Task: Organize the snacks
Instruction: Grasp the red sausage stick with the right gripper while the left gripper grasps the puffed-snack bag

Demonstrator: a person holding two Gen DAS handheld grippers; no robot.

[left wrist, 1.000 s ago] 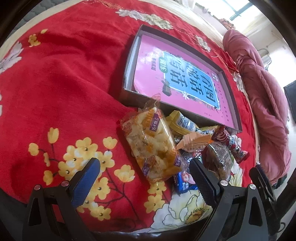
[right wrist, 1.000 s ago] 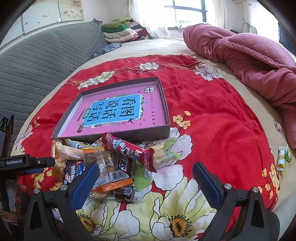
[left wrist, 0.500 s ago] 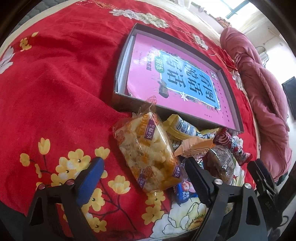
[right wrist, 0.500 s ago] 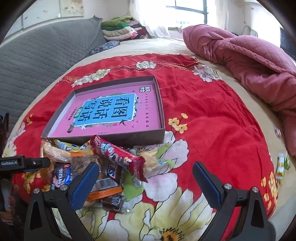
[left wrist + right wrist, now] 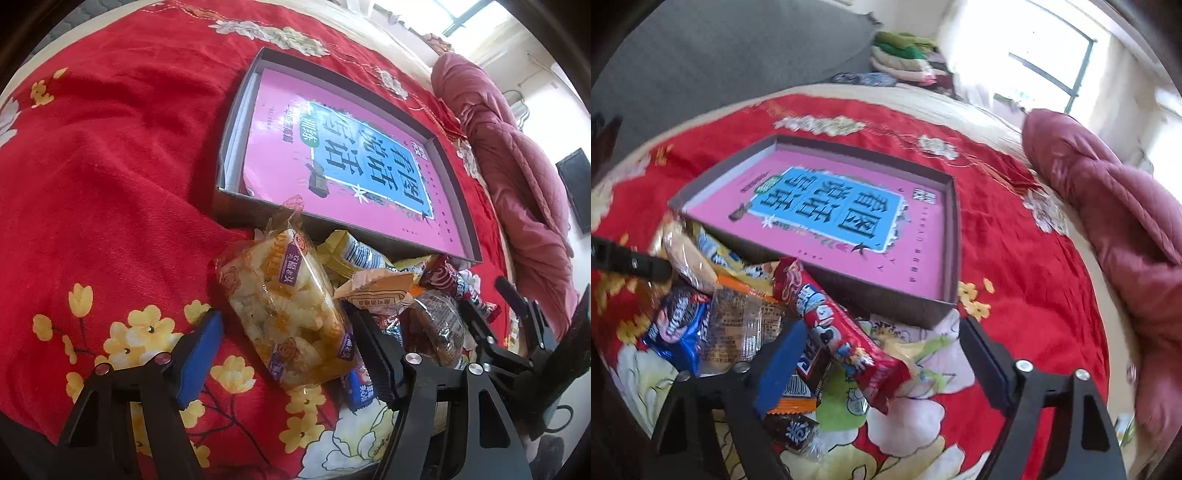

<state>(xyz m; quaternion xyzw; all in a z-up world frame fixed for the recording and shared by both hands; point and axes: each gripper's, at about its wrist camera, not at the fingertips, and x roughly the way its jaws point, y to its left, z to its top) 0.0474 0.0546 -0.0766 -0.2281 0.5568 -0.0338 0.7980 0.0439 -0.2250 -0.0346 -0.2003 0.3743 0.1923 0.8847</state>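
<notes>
On the red floral bedspread point(image 5: 110, 155) a pile of snacks lies against the near wall of a grey shallow box point(image 5: 236, 210) that holds a pink book point(image 5: 332, 155). My left gripper point(image 5: 288, 354) straddles a clear bag of puffed rice snack point(image 5: 284, 310). Its jaws are closing, with a gap still at the left pad. My right gripper point(image 5: 882, 362) hovers over a red snack bar point(image 5: 842, 332) lying across the pile. Those jaws are also closing and the pads stand clear of the bar. The box point(image 5: 905, 306) sits just beyond it.
The pile also holds a yellow packet point(image 5: 351, 254), an orange packet point(image 5: 376, 291), a blue cookie pack point(image 5: 676, 325) and a clear-wrapped dark cake point(image 5: 436, 332). A pink quilt point(image 5: 1108, 221) is bunched at the right. A grey headboard point(image 5: 701, 55) and folded clothes point(image 5: 905, 55) lie behind.
Both pairs of jaws have narrowed. The left gripper edged closer around the rice snack bag. The right gripper rolled and moved in over the red bar, tilting its view.
</notes>
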